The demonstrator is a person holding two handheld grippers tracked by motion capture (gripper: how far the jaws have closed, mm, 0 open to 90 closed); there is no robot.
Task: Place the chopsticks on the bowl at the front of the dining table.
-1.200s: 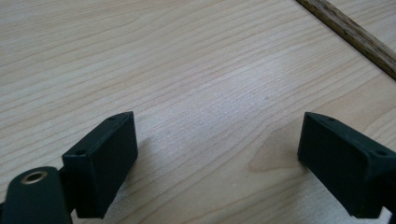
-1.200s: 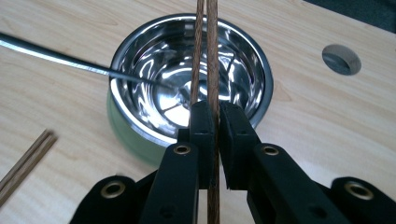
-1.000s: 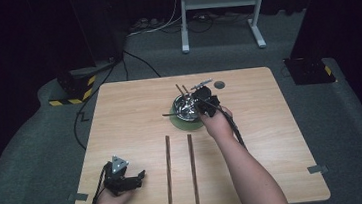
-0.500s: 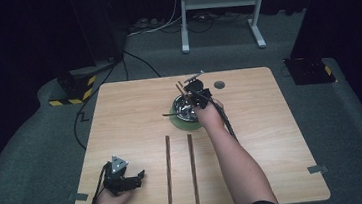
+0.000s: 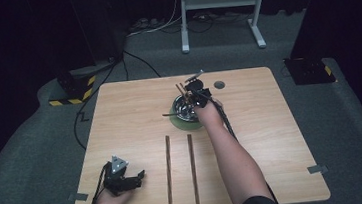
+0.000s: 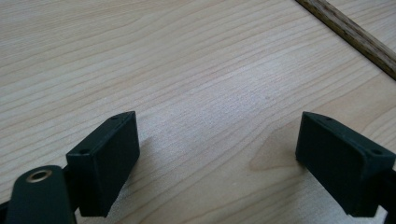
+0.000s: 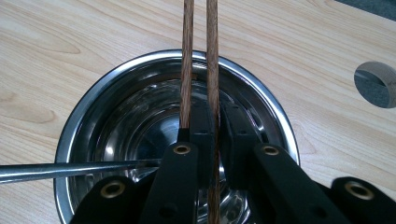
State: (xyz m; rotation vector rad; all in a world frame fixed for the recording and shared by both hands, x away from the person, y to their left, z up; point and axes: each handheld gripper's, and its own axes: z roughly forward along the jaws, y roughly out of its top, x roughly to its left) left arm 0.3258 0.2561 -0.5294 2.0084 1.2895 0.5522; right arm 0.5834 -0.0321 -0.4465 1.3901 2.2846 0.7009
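A: Where's the right tool (image 7: 212, 140)?

B: Over the steel bowl (image 7: 116, 93) on the tabletop (image 5: 134, 106), clenched on a pair of wooden chopsticks (image 7: 212, 56) that run out across the bowl's far rim. A metal utensil handle (image 7: 56, 170) lies across the bowl from the side.

A: And the left tool (image 6: 217, 154)?

B: Released, jaws wide apart, low over bare wood near the tabletop's front corner. Two more wooden sticks (image 5: 169, 168) lie side by side nearby, well apart from the bowl
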